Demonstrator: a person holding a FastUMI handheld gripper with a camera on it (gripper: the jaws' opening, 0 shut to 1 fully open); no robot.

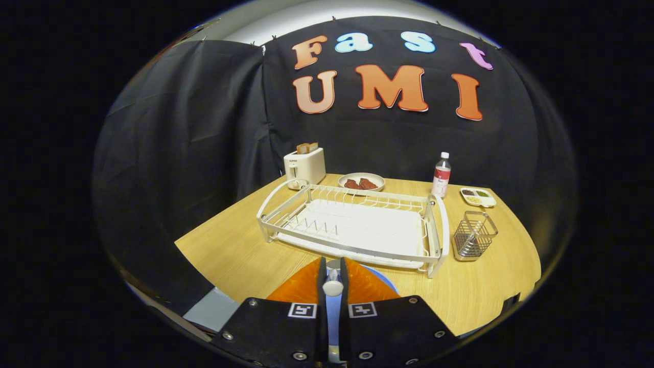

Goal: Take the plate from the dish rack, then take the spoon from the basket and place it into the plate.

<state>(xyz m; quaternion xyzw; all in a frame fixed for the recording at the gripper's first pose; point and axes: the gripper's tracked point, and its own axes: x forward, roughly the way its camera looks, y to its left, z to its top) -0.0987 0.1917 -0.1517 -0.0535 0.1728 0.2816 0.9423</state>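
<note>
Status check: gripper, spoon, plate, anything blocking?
Gripper shut on spoon. Blue plate right below, before empty dish rack. Nothing blocking.

Bright, sharp centre; fisheye-bent, dim blurred edges.

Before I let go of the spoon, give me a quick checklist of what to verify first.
1. Spoon gripped: ok. The gripper is shut on the spoon, with a finger on each side of its handle.
2. Plate out of the dish rack: ok. The plate lies on the table in front of the rack.
3. Spoon over the plate: ok. The plate shows under the fingers.
4. Spoon out of the basket: ok.
5. Spoon's far end touching the plate: cannot tell, it is hidden.
</note>
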